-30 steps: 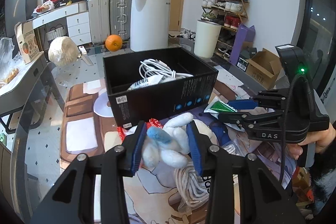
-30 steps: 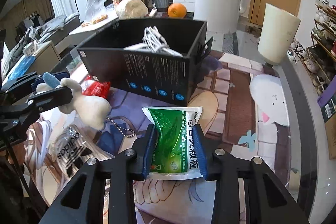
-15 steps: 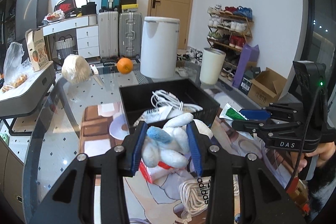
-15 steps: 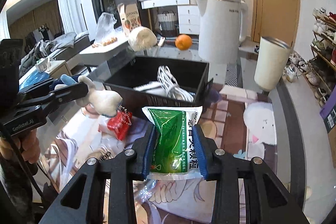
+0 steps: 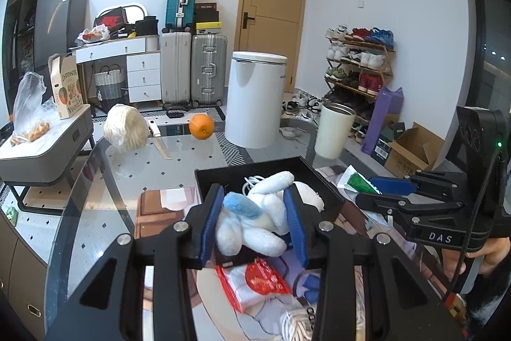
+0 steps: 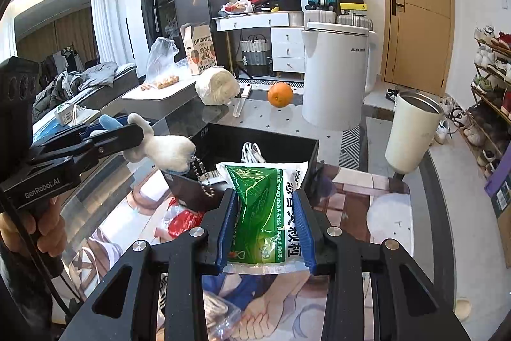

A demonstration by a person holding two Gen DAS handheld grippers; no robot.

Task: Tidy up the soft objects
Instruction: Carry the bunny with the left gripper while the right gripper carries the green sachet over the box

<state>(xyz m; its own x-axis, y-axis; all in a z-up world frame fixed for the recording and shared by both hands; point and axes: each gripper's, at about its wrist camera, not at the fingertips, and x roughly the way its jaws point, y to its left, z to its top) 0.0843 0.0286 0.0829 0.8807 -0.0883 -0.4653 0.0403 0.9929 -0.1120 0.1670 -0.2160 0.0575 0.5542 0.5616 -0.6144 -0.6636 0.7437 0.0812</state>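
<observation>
My left gripper (image 5: pixel 252 222) is shut on a white and blue plush toy (image 5: pixel 255 222) and holds it in the air at the near left edge of the black box (image 5: pixel 223 178). The toy (image 6: pixel 166 149), with a bead chain hanging from it, shows in the right wrist view too. My right gripper (image 6: pixel 265 226) is shut on a green and white soft packet (image 6: pixel 265 206), raised just in front of the box (image 6: pixel 287 146). A white cable (image 6: pixel 252 151) lies inside the box.
A red and white packet (image 5: pixel 255 280) and a bagged rope (image 6: pixel 217 312) lie on the printed mat below. An orange (image 5: pixel 201 126), a wrapped white ball (image 5: pixel 126 131), a white bin (image 5: pixel 255 98) and a cream cup (image 6: pixel 412 130) stand beyond the box.
Both grippers have risen with their loads and come closer to the box. The plush toy, low over the mat before, now hangs over the box's near left edge.
</observation>
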